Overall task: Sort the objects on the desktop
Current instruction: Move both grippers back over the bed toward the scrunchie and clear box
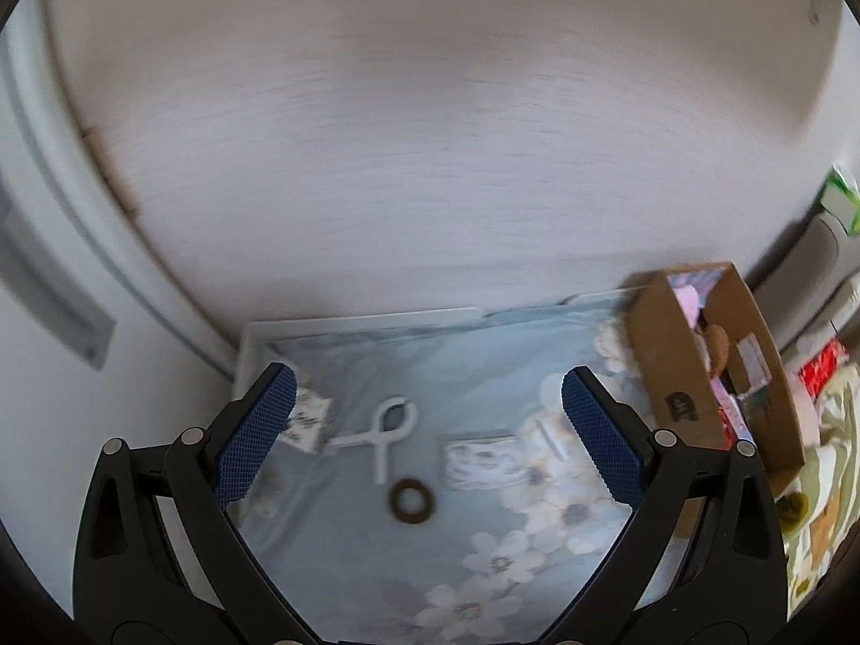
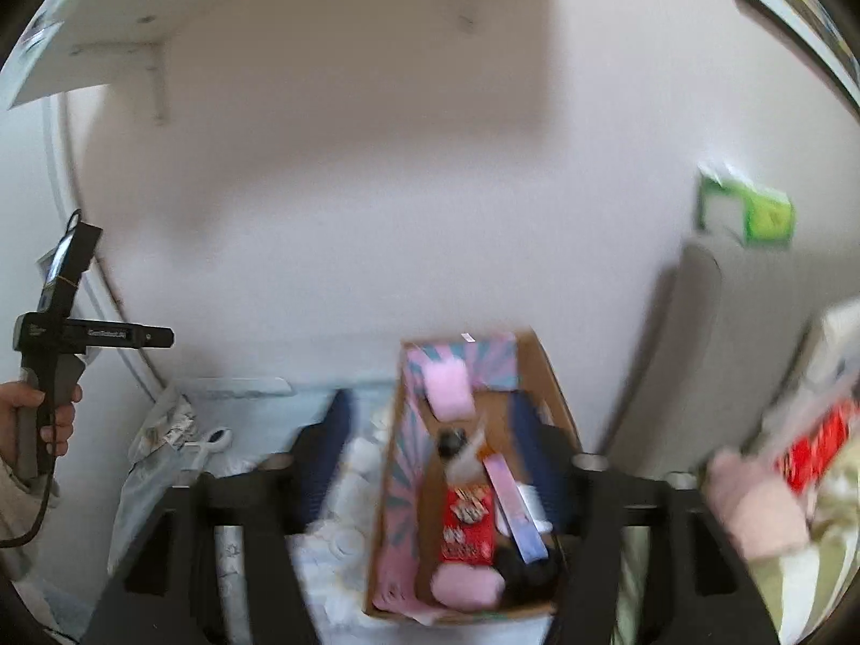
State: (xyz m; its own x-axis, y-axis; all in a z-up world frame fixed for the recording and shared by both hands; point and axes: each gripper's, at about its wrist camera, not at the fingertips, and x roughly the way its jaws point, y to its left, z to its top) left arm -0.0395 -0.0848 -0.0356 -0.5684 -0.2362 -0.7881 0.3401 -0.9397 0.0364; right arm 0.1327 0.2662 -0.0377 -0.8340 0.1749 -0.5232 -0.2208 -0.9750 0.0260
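My left gripper [image 1: 430,430] is open over a blue floral cloth [image 1: 484,564], with nothing between its blue pads [image 1: 258,430]. Under it lie a white loop-shaped clip [image 1: 389,430], a dark ring [image 1: 411,500] and a white patterned packet [image 1: 484,462]. A small white packet [image 1: 309,419] sits by the left pad. My right gripper [image 2: 432,451] is open and blurred, hanging above a cardboard box [image 2: 543,376], also seen as the box [image 1: 661,365] at the right. The box holds pink rolls [image 2: 449,392], a red packet [image 2: 467,527] and a purple strip [image 2: 516,505].
A pale wall stands close behind the cloth. A hand [image 2: 37,419] grips the other tool's handle at the far left. A grey cushion [image 2: 699,349] and a green box [image 2: 752,215] are to the right. A red-and-white pack [image 2: 817,446] lies at the right edge.
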